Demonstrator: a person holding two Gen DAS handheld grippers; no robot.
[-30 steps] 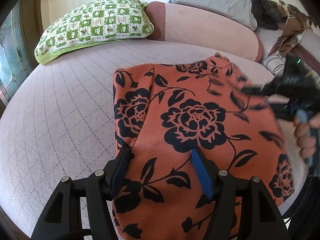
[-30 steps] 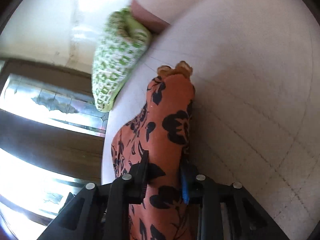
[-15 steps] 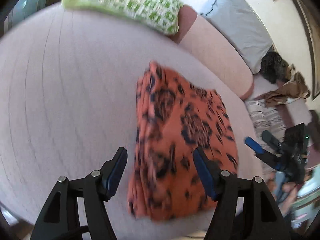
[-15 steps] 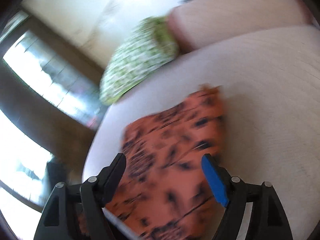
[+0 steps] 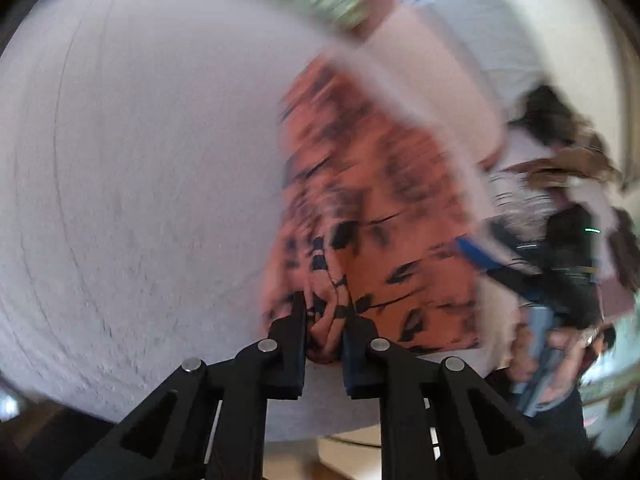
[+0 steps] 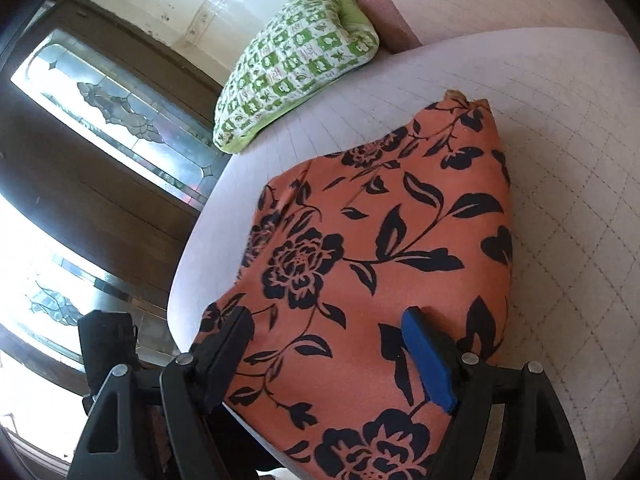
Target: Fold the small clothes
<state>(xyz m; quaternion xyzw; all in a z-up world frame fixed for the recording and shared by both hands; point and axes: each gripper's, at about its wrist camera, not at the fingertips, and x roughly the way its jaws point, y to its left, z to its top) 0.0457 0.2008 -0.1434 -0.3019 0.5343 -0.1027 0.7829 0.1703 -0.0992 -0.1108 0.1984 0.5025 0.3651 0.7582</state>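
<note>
An orange garment with black flowers (image 6: 384, 248) lies folded on the pale pink bed (image 6: 568, 184). In the blurred left wrist view the garment (image 5: 372, 208) has its near corner bunched between the fingers of my left gripper (image 5: 324, 320), which is shut on it. My right gripper (image 6: 328, 344) is open, its fingers spread just above the garment's near edge, holding nothing. The right gripper also shows in the left wrist view (image 5: 480, 260), at the garment's right side.
A green and white patterned pillow (image 6: 296, 64) lies at the far end of the bed beside a pink bolster (image 6: 388, 12). Dark wood doors with glass panes (image 6: 104, 112) stand left of the bed. More clothes (image 5: 560, 152) pile at the right.
My left gripper has closed on the garment's near corner after being open. My right gripper let go of the garment, opened and pulled back over its near edge.
</note>
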